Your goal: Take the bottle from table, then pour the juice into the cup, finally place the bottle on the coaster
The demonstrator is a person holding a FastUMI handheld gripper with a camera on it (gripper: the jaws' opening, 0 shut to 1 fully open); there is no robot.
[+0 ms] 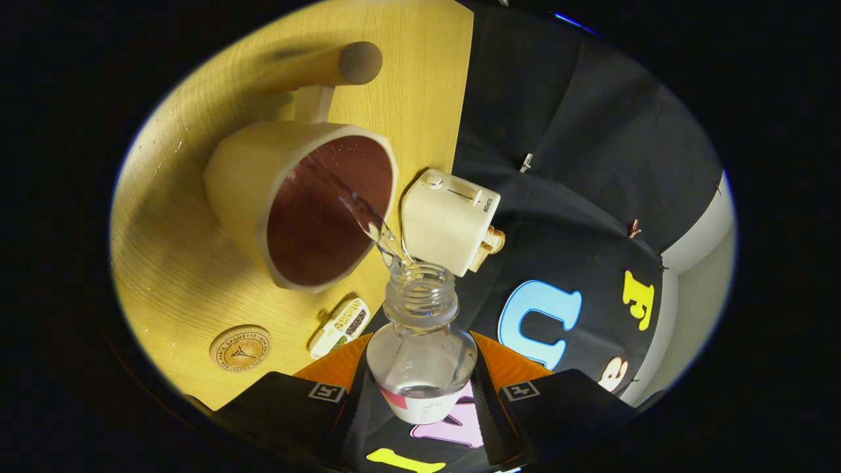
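Because I want the stream to land inside the cup [309,210], I hold the bottle [422,341] tipped forward with its open mouth just short of the cup's near rim. My hand-held gripper [420,394] has both fingers pressed against the bottle's lower body, one on each side, so the bottle sits squarely between them with its neck pointing ahead. A thin clear stream of juice [371,223] arcs from the mouth over the rim and into the cup. The cup is cream outside with a dark reddish-brown inside and a long wooden handle [322,67] reaching away from me; I cannot tell how high the liquid stands in it. The bottle looks close to empty, with a little liquid pooled low in it.

The coaster [240,348], a round wooden disc, lies bare on the counter [171,263] near my left finger, well clear of the cup. A small toaster [447,223] stands just beside the cup, and a little compartmented box [340,326] lies between the coaster and the bottle.
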